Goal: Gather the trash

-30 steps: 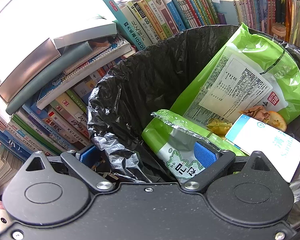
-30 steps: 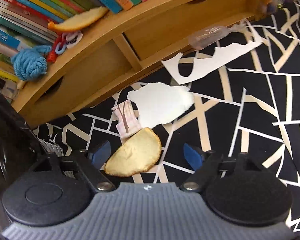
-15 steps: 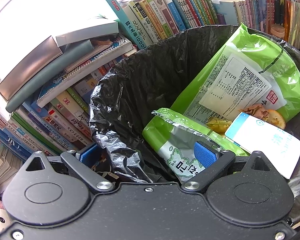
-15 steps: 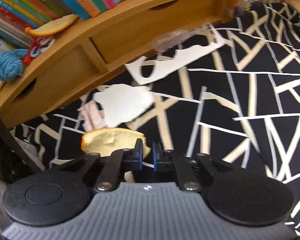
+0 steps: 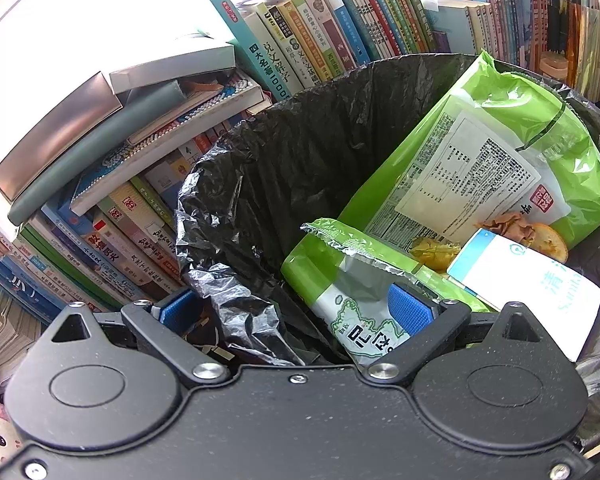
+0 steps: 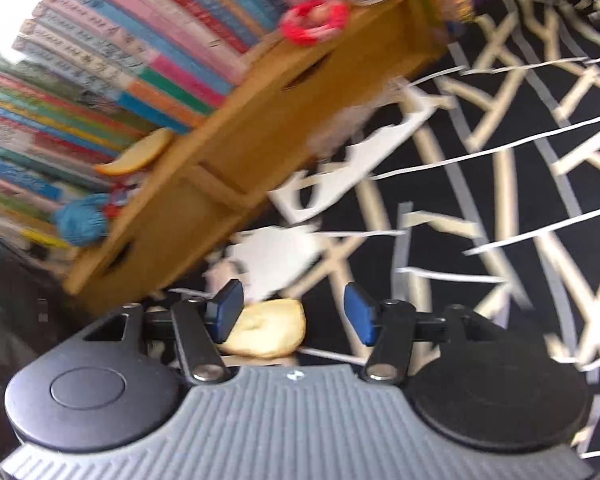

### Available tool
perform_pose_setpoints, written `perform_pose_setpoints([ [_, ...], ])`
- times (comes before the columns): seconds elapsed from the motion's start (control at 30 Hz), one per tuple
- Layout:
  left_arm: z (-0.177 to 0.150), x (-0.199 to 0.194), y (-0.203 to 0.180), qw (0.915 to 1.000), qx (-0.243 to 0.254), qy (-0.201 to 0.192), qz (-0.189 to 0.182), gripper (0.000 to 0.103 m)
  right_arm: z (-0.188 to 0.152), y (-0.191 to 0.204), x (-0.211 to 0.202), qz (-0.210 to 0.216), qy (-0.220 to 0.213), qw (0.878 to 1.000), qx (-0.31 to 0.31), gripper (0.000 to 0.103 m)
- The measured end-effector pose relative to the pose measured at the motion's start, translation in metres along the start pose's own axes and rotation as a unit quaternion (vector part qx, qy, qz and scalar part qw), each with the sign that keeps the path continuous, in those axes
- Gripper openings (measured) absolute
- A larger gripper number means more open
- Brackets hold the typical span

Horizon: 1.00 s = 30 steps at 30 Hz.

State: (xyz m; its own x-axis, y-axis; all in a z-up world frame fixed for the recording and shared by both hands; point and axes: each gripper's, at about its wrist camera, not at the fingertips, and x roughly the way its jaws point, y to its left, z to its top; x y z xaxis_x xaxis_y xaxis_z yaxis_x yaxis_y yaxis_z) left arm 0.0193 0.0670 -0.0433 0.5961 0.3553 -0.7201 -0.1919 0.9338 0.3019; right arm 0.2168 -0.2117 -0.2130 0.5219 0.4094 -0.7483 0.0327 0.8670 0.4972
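Observation:
In the right wrist view a yellow fruit peel point(image 6: 268, 328) lies on the black patterned rug point(image 6: 480, 208), between my right gripper's point(image 6: 294, 312) fingers and close to the left pad point(image 6: 228, 310). The jaws are opening and neither pad presses the peel. White paper scraps point(image 6: 276, 256) and a long torn sheet point(image 6: 360, 160) lie beyond it. A second peel point(image 6: 136, 158) rests on the wooden shelf point(image 6: 260, 120). My left gripper point(image 5: 292, 310) stands open astride the rim of the black bin bag point(image 5: 300, 152). The bin holds a large green packet point(image 5: 500, 152) and a small one point(image 5: 340, 264).
Rows and stacks of books point(image 5: 140, 184) crowd round the bin. A white and blue tissue pack point(image 5: 520, 280) and peel bits point(image 5: 548, 240) lie in it. A blue yarn ball point(image 6: 82, 220) and a red ring point(image 6: 314, 20) sit on the shelf. The right view is blurred.
My right gripper closed at the peel's edge, then parted again while swinging and rolling, so the shelf now slants across the view. The left gripper and bin stayed as they were.

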Motion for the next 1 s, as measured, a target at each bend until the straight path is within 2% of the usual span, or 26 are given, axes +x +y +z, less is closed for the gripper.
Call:
perform_pose_setpoints([
  [0.2,0.001,0.000,0.000,1.0000,0.001,0.000,-0.001,0.098,-0.013,0.015,0.018,-0.040,-0.014,0.998,-0.037,0.070],
  [0.23,0.001,0.000,-0.001,1.0000,0.000,-0.001,-0.001,0.098,-0.017,0.016,0.020,-0.045,-0.016,0.998,-0.048,0.066],
  [0.3,0.001,0.000,-0.001,1.0000,0.001,-0.001,-0.001,0.098,-0.024,0.020,0.022,-0.041,-0.024,0.996,-0.070,0.065],
  [0.47,0.001,0.000,-0.001,1.0000,0.001,-0.002,-0.002,0.098,-0.046,0.029,0.023,0.000,-0.032,0.994,-0.109,0.033],
  [0.5,0.001,0.000,-0.001,1.0000,0.000,-0.002,-0.003,0.098,-0.047,0.031,0.026,0.003,-0.027,0.993,-0.114,0.021],
  [0.53,0.001,0.001,-0.001,1.0000,0.000,-0.002,-0.002,0.098,-0.049,0.033,0.032,0.002,-0.022,0.993,-0.114,0.016],
  [0.63,0.001,0.000,0.000,1.0000,-0.001,-0.003,-0.007,0.098,-0.050,0.031,0.030,0.003,-0.022,0.995,-0.095,0.014],
  [0.77,0.000,0.001,0.001,0.9999,-0.006,-0.004,-0.011,0.098,-0.044,0.027,0.021,-0.017,-0.039,0.997,-0.061,0.008],
  [0.9,0.000,0.001,0.002,0.9998,-0.011,-0.005,-0.016,0.098,-0.029,0.024,-0.001,-0.055,-0.062,0.996,-0.030,0.008],
  [1.0,0.000,0.001,0.004,0.9996,-0.016,-0.006,-0.021,0.098,-0.018,0.021,-0.024,-0.062,-0.080,0.995,-0.008,0.008],
])
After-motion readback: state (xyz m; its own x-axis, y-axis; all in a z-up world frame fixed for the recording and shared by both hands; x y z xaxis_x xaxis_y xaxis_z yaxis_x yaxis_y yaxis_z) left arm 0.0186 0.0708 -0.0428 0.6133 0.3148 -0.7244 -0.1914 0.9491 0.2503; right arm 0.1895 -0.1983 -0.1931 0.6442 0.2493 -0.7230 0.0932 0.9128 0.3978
